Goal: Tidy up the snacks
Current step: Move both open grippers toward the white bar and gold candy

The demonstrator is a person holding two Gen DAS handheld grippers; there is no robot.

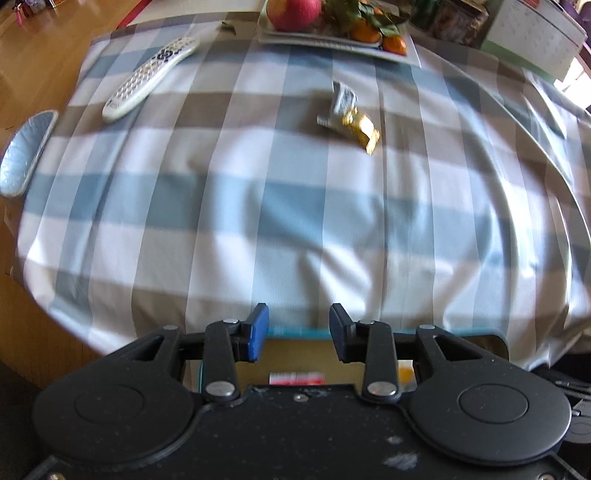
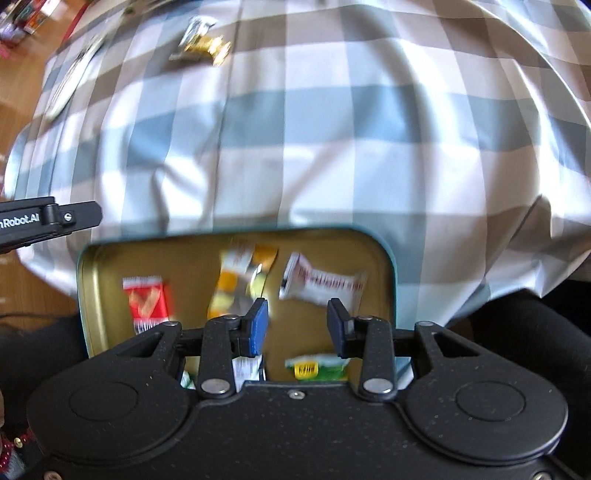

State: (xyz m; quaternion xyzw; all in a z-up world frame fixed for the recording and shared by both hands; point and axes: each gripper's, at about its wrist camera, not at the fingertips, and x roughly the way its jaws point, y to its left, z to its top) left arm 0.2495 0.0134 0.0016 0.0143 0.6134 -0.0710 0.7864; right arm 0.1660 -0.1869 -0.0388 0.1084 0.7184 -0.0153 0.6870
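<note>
A gold-wrapped snack (image 1: pixel 364 129) and a silver-white wrapped snack (image 1: pixel 341 99) lie together on the checked tablecloth, far ahead of my left gripper (image 1: pixel 299 314), which is open and empty. They also show at the top of the right wrist view, gold (image 2: pixel 207 48) and silver (image 2: pixel 194 31). My right gripper (image 2: pixel 298 308) is open and empty above a teal tin (image 2: pixel 88 258) with a gold inside. In the tin lie a red packet (image 2: pixel 147 301), an orange-yellow packet (image 2: pixel 236 284), a white bar (image 2: pixel 325 286) and a green packet (image 2: pixel 317 369). The tin's edge (image 1: pixel 295 332) shows under the left gripper.
A white remote (image 1: pixel 151 77) lies at the far left of the table. A plate (image 1: pixel 413 57) with an apple and tangerines stands at the back. A pale blue dish (image 1: pixel 26 151) sits at the left edge. A calendar (image 1: pixel 535 37) stands back right. The left gripper's arm (image 2: pixel 48 219) shows at left.
</note>
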